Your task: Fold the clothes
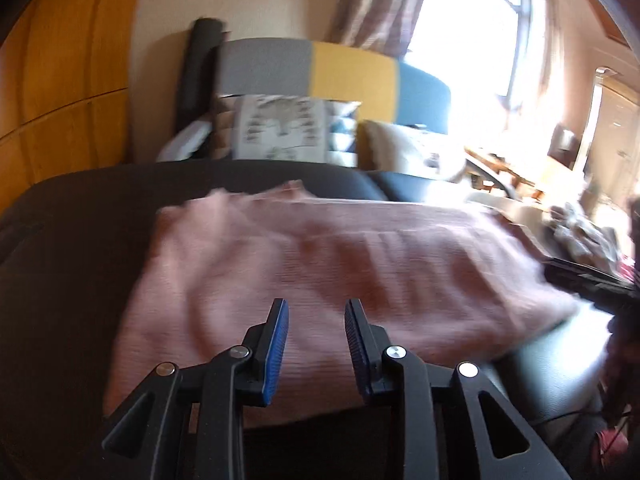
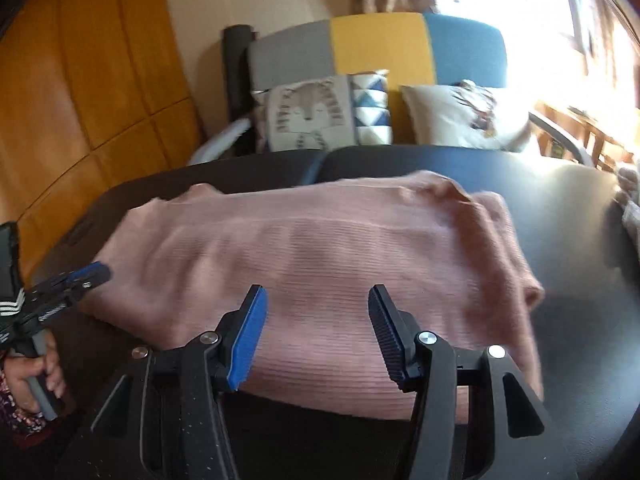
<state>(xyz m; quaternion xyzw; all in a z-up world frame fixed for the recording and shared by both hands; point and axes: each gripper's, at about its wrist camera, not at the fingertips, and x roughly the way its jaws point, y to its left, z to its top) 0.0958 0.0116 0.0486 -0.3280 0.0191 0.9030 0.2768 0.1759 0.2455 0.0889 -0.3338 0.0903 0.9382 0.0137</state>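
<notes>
wall: wood panels; sofa: grey-yellow-blue, cushions; window: bright

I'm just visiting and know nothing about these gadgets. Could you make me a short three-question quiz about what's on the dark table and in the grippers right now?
1. True or false: the right gripper has cloth pinched between its pads.
2. What colour is the sweater lying on the table? A) pink B) green C) white
3. Fill in: behind the table stands a sofa with a back in grey, yellow and ____.

Key: 1 false, both it and the left gripper stand open above the cloth with nothing between the pads; 2 A; 3 blue.
</notes>
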